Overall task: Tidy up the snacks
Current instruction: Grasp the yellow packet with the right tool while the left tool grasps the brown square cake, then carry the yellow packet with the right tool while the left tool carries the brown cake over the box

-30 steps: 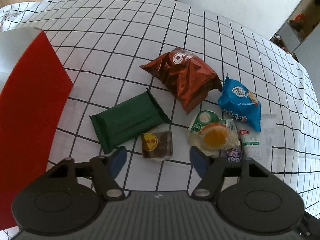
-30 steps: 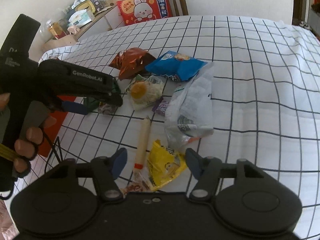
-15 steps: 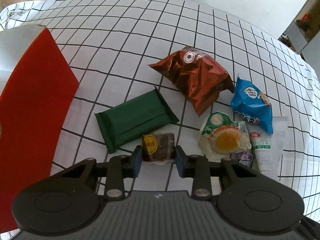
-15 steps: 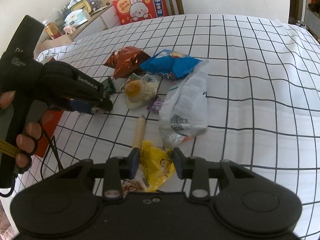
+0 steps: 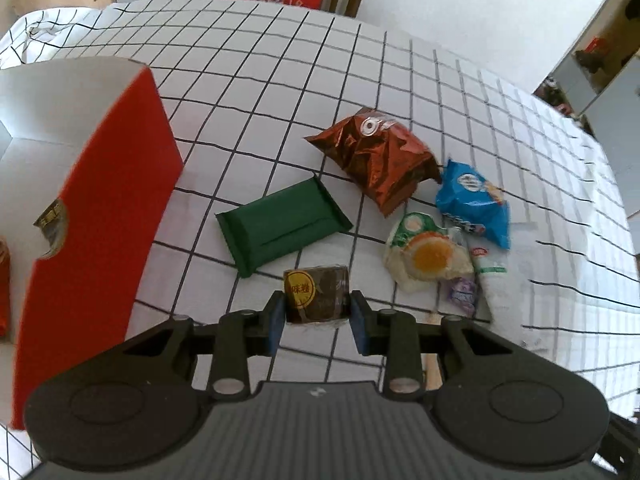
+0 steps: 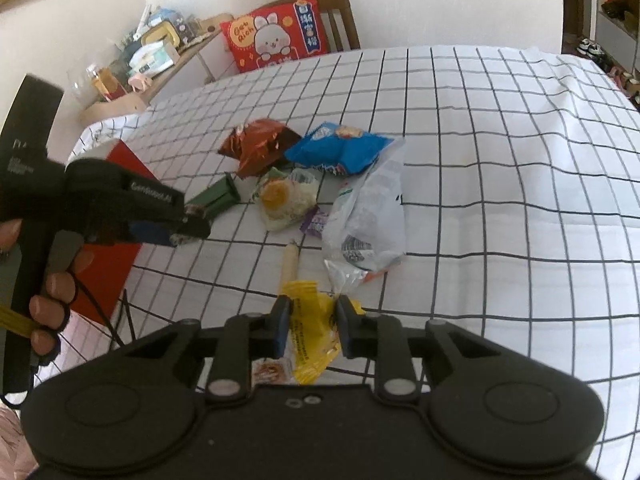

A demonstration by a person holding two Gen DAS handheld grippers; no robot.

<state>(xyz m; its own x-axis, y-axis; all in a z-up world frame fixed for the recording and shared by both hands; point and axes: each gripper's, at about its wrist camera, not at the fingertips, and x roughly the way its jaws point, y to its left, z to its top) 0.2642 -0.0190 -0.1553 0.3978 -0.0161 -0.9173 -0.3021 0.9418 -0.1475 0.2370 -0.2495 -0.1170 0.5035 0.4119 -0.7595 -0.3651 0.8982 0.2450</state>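
The red box (image 5: 92,216) is cut off by the left wrist view's left edge; print on the white packet (image 6: 368,216) is too blurred to read; the yellow packet (image 6: 312,344) runs under the right gripper's body

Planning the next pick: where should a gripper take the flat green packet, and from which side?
Grip the green packet across its short width, mid-length, coming from above: it lies flat with free long edges, clear of the red box.
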